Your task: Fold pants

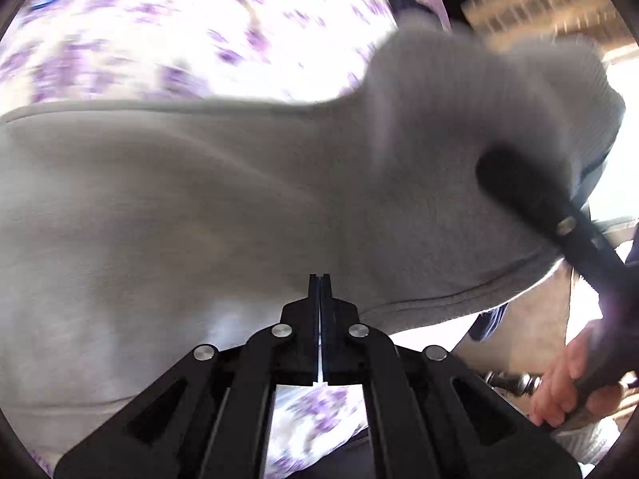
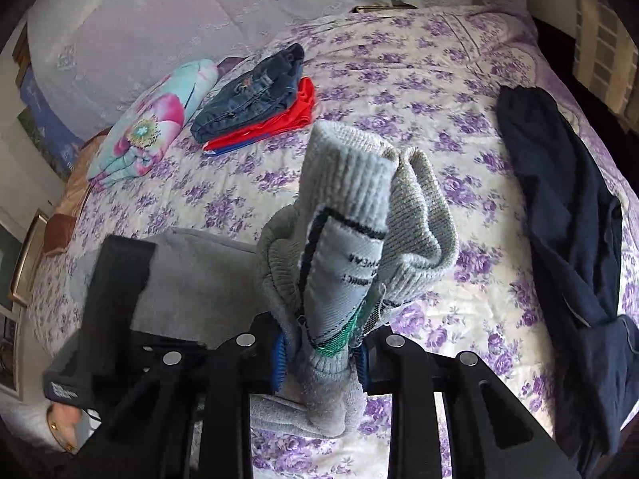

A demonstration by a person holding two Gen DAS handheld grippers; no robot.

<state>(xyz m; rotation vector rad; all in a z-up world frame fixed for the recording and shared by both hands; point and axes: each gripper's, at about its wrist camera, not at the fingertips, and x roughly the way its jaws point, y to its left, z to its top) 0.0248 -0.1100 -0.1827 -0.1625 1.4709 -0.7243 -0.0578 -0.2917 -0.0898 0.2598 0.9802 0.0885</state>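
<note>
Grey sweatpants (image 1: 199, 199) hang in the air over a floral bedspread (image 1: 139, 40), filling the left wrist view. My left gripper (image 1: 320, 279) is shut, its tips pinching the grey fabric near its lower hem. My right gripper (image 2: 321, 343) is shut on the bunched ribbed waistband of the grey pants (image 2: 351, 215), with the inner label showing. The right gripper also shows in the left wrist view (image 1: 515, 183), blurred, gripping the waistband at the right. The left gripper's body (image 2: 108, 299) shows at the left of the right wrist view.
The bed (image 2: 399, 80) carries a folded stack of jeans (image 2: 255, 92) on red clothing (image 2: 287, 119), a floral folded item (image 2: 155, 127) and dark navy pants (image 2: 567, 219) along the right side. White pillows (image 2: 159, 20) lie at the head.
</note>
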